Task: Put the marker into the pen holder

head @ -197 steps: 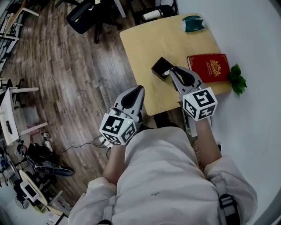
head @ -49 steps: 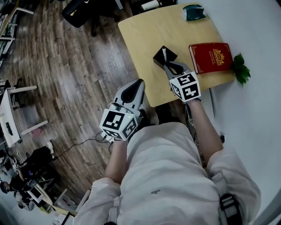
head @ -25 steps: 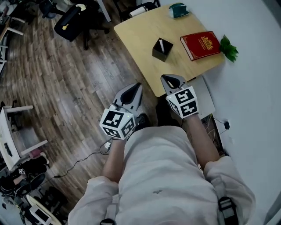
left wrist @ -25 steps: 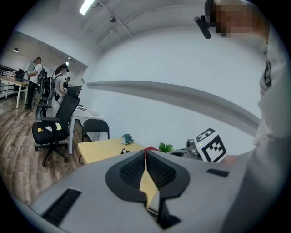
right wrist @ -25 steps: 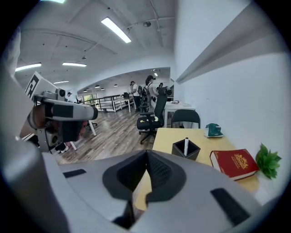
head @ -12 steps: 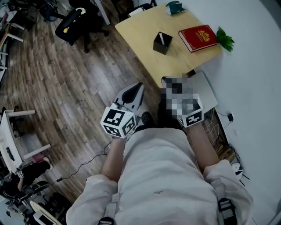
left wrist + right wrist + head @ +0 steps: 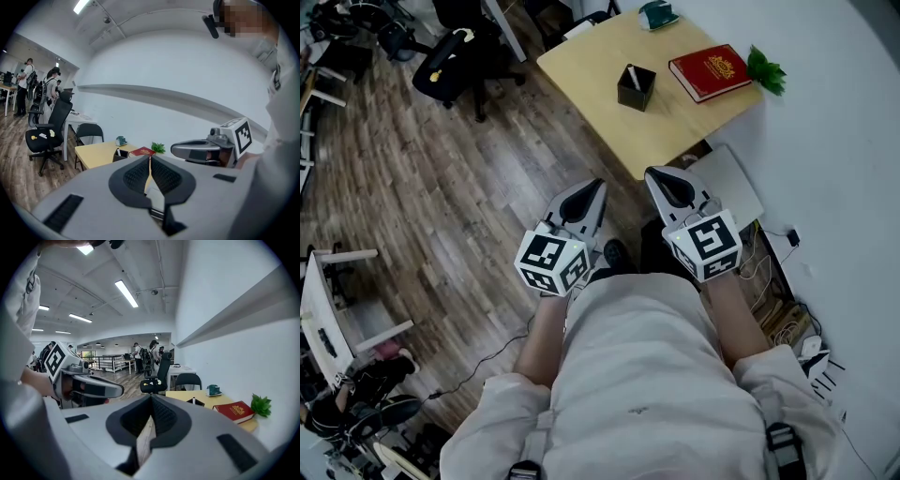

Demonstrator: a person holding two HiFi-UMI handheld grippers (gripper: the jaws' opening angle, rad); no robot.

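Note:
The black pen holder stands on the light wooden table with the white marker upright inside it. Both grippers hang well short of the table, over the floor in front of my body. My left gripper is shut and empty. My right gripper is shut and empty too. In the left gripper view the shut jaws point toward the pen holder. From the right gripper the pen holder shows far off on the table.
A red book, a small green plant and a green object share the table. A grey flat box and cables lie by the wall. A black office chair stands on the wood floor. People stand far off.
The right gripper stood at the pen holder with the marker, let it go inside and drew back. I have moved away from the table; both grippers now hang near my body.

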